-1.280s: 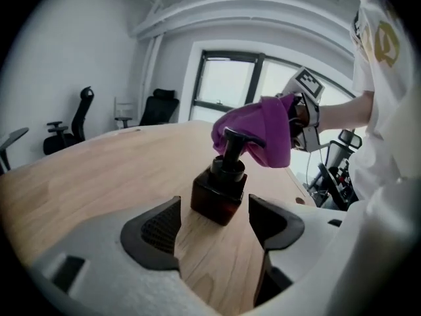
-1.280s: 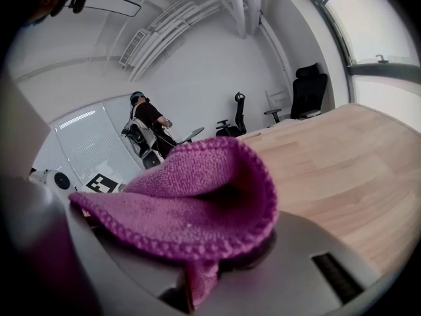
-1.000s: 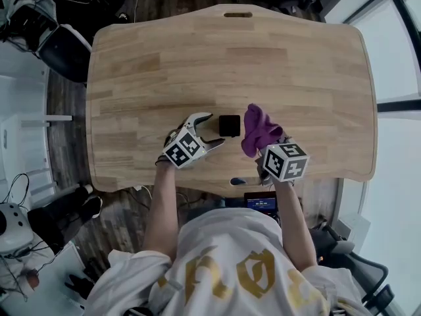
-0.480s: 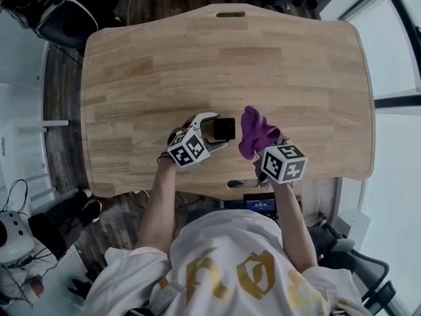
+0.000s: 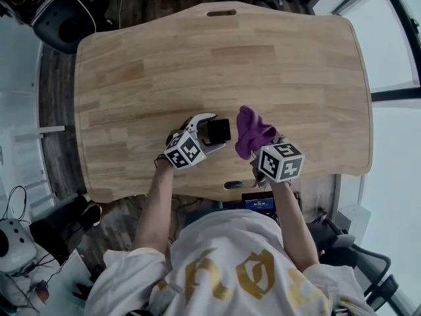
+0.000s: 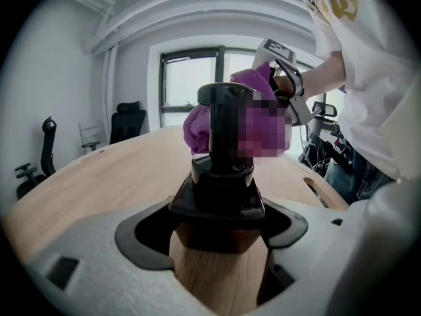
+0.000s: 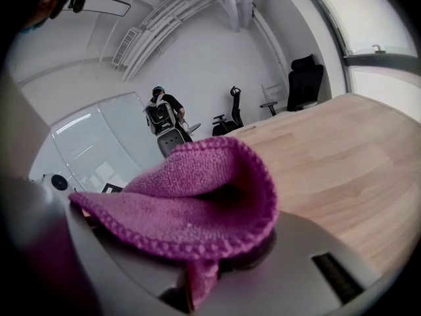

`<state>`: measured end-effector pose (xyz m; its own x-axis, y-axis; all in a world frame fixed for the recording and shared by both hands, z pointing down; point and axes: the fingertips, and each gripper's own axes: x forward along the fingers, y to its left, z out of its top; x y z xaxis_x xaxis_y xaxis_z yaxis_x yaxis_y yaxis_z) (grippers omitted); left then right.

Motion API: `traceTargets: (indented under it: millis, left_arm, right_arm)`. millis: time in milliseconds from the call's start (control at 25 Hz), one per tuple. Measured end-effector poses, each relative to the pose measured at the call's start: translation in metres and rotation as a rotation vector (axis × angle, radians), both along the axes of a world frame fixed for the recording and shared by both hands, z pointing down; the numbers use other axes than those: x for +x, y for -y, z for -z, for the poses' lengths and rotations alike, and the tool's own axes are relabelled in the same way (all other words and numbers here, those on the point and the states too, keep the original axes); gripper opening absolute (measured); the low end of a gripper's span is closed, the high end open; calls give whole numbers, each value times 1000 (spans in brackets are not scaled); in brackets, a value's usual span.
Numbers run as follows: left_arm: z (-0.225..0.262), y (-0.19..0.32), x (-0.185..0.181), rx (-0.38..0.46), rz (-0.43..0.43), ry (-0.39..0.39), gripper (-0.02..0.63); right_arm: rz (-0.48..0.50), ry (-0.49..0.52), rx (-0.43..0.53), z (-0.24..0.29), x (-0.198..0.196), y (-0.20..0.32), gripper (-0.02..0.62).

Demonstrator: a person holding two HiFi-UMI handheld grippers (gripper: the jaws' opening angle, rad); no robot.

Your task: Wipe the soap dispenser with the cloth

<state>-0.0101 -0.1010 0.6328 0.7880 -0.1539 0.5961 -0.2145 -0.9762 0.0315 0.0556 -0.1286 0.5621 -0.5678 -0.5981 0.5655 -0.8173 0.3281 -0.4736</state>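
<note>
A black soap dispenser (image 5: 217, 131) stands on the wooden table (image 5: 230, 64) near its front edge. My left gripper (image 5: 209, 132) is shut on it, one jaw on each side of its base. In the left gripper view the dispenser (image 6: 223, 143) rises upright between the jaws of the left gripper (image 6: 220, 212). My right gripper (image 5: 254, 151) is shut on a purple cloth (image 5: 250, 131), which bunches up just right of the dispenser, close to touching it. The cloth (image 7: 197, 196) drapes over the right gripper (image 7: 210, 259) and hides its fingertips. Behind the pump the cloth (image 6: 197, 127) shows again.
The table's front edge (image 5: 217, 189) runs just behind both grippers. A slot handle (image 5: 220, 12) is cut near the far edge. Black office chairs (image 5: 56, 12) stand off the far left corner. A window wall (image 5: 395, 78) is at the right.
My left gripper moved right from beside the dispenser and closed its jaws round it. The right gripper with the cloth drifted slightly left toward the dispenser.
</note>
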Motion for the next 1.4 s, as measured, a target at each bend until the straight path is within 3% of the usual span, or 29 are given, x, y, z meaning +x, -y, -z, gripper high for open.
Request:
traceTargets:
  millis: [160, 600, 1040, 1400]
  left_arm:
    - [-2, 1, 4, -13, 29, -58, 345]
    - [-1, 3, 6, 40, 56, -81, 344]
    - [-10, 5, 11, 52, 67, -3, 344]
    - [-9, 7, 10, 8, 71, -4, 344]
  right_arm:
    - [1, -1, -5, -2, 1, 1, 43]
    - [1, -4, -16, -8, 1, 3, 43]
    - [-12, -13, -39, -17, 6, 1, 43]
    - [-1, -19, -15, -9, 1, 10, 43]
